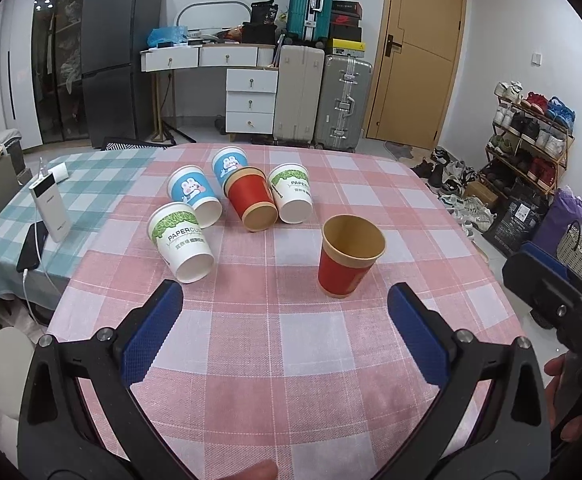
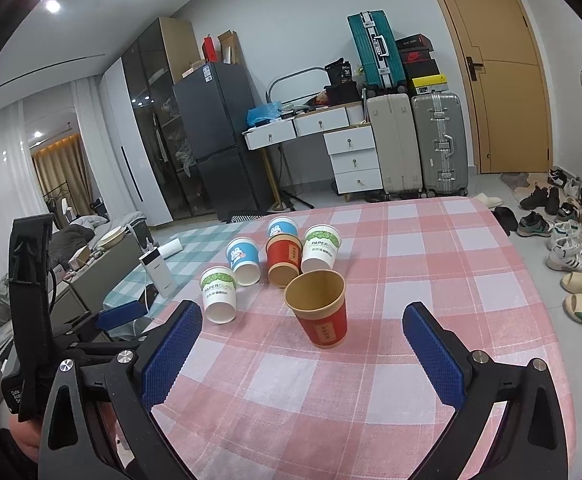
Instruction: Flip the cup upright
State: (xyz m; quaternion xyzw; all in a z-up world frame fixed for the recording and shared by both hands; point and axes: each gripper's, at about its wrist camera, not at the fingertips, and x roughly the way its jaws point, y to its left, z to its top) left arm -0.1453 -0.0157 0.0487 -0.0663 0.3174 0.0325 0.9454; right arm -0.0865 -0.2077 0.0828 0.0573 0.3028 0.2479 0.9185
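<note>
A red paper cup (image 1: 349, 258) (image 2: 319, 308) stands upright on the pink checked tablecloth (image 1: 291, 344), mouth up. Behind it several cups lie on their sides with mouths toward me: a second red cup (image 1: 251, 202) (image 2: 284, 259), two green-printed white cups (image 1: 181, 242) (image 1: 291, 192) and two blue rabbit cups (image 1: 195, 194) (image 1: 229, 162). My left gripper (image 1: 285, 300) is open above the cloth, short of the cups, nothing between its fingers. My right gripper (image 2: 303, 322) is open too, the upright red cup just beyond its fingertips, untouched.
A white power bank (image 1: 51, 208) and a phone (image 1: 31, 246) lie on the teal checked cloth at the left. Beyond the table stand a fridge, drawers and suitcases (image 1: 343, 100). Shoes (image 2: 571, 248) cover the floor off the right edge.
</note>
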